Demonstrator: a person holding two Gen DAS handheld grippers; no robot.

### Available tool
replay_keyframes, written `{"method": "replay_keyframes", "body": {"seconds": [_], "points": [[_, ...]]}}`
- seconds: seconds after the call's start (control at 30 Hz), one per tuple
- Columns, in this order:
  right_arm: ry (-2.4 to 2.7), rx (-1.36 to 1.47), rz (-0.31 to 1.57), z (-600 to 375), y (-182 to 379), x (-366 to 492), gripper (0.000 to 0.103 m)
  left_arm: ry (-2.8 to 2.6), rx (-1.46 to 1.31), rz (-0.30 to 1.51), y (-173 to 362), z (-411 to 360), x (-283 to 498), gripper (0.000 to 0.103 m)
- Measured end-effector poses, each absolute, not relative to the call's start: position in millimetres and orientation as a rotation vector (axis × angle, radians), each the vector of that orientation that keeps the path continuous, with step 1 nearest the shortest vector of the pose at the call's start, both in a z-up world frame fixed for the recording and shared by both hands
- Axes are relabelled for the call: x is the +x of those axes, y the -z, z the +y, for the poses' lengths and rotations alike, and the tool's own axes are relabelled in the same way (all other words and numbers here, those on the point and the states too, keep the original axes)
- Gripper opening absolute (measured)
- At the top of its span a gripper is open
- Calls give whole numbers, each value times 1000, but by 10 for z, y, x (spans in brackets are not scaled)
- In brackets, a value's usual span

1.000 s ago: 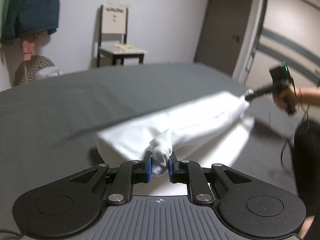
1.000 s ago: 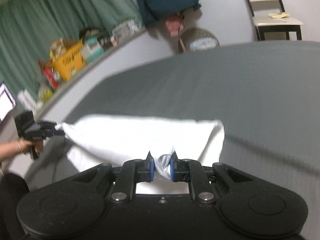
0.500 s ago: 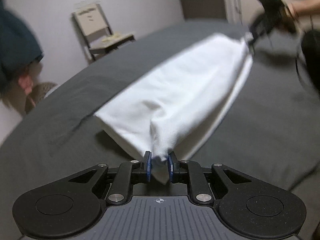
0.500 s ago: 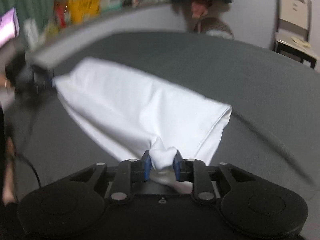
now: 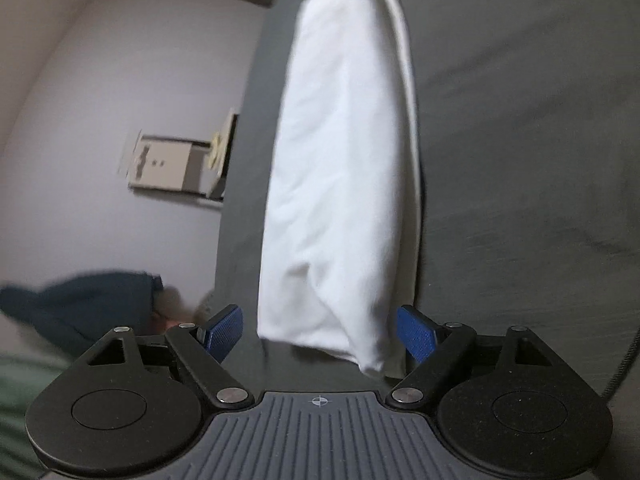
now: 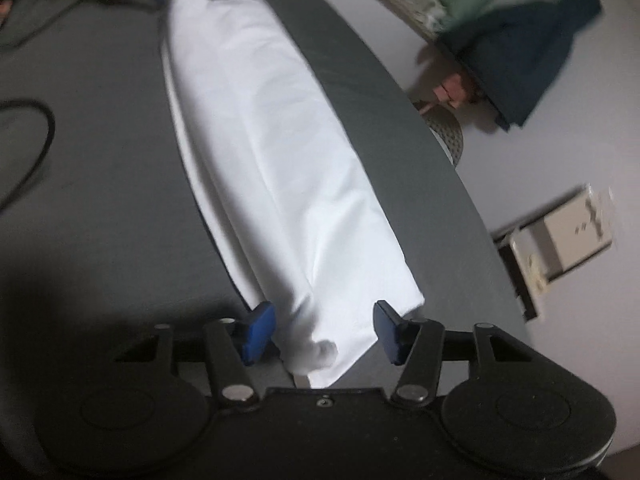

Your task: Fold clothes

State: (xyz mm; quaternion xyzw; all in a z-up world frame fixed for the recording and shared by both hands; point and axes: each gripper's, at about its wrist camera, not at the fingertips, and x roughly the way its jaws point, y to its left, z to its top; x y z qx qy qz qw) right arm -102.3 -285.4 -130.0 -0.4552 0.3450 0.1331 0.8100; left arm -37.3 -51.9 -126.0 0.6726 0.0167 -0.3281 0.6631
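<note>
Dim indoor light, source not showing. Motion blur smearing both views, walls and background clutter going soft. White cloth (image 5: 344,184) glowing brightest, nearly blowing out. Dark shadow pooling at lower left of right wrist view. Fisheye bending edges, black vignette cutting corners.

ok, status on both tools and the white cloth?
Left tool open, right tool open. White cloth released, lying in a long folded strip on the grey bed. Black cable beside it, not touching.
</note>
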Motion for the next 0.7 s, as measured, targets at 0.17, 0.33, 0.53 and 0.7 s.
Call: {"method": "replay_keyframes", "body": {"seconds": [0.17,0.33,0.53,0.7], "points": [[-321,-1131,757,-2736,1490,-1007,47,765,1649,46,1365,-616,-412,84],[-281,-1154,753,-2731,1581,-928,34,777,1651,96,1352,-670,-373,70],[-322,-1410,677,-2704,1788,-1057,10,834,1674,158,1369,-680,-331,11],[-235,-1588,472,-2829,1809,-1228,9,815,1653,107,1310,-607,-374,9]]}}
